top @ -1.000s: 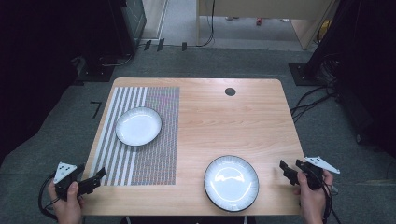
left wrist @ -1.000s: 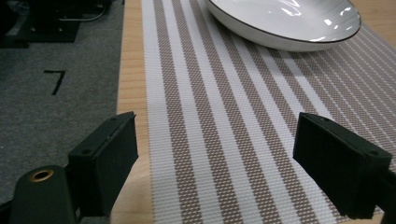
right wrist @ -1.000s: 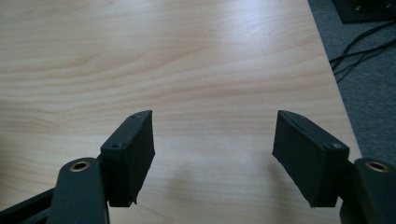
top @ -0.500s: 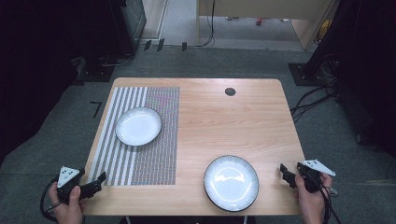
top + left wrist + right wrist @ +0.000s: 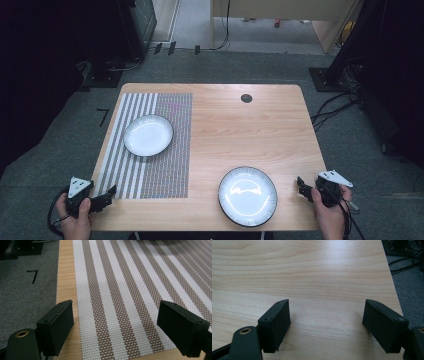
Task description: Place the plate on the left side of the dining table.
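Surface (image 5: 240, 135): pale wood grain, smooth, faint sheen. Placemat (image 5: 130, 290): coarse woven cloth, brown and white stripes, matt. Two plates (image 5: 148, 135) (image 5: 248, 195): glossy glazed white, ribbed rims. Hand-held gripper (image 5: 327, 325) jaws: matt black plastic, brass-coloured metal rivet. Floor (image 5: 65, 150): grey carpet, rough.

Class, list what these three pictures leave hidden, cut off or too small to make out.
1. High view: the dark-rimmed plate's rim pattern is too small to read.
2. High view: both forearms are cut off by the bottom edge.
3. Left gripper view: the striped placemat's far end is cut off by the top edge.
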Motion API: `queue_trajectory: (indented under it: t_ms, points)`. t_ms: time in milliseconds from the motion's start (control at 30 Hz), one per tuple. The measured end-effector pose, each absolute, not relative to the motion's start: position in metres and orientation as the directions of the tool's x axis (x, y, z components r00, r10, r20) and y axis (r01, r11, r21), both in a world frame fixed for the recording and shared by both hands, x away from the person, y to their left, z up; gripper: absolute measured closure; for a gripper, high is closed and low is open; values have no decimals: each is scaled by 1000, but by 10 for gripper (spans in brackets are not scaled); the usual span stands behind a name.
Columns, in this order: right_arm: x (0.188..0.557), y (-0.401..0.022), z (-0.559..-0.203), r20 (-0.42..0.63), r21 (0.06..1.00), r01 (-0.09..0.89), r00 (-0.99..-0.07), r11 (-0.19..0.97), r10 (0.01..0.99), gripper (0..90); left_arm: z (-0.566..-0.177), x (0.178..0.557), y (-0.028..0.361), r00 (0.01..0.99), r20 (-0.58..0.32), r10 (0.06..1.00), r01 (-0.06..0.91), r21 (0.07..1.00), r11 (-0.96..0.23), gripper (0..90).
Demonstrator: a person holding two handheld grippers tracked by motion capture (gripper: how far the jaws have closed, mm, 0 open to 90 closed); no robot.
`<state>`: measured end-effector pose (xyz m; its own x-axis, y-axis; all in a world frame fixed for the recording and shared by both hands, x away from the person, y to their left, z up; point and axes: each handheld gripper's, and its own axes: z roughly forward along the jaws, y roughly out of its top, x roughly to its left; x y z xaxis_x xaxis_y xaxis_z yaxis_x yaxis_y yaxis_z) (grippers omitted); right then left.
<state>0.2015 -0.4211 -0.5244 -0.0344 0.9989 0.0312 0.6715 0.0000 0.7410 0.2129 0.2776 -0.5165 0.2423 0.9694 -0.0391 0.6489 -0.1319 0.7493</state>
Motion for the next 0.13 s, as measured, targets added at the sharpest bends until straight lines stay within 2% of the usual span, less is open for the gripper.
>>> queue_trajectory:
  t_ms: [133]
  points:
    - [202, -421, -524, 31, 741, 672, -35, 1, 999, 216, -517, 214, 275, 245, -18, 969, 657, 738, -152, 137]
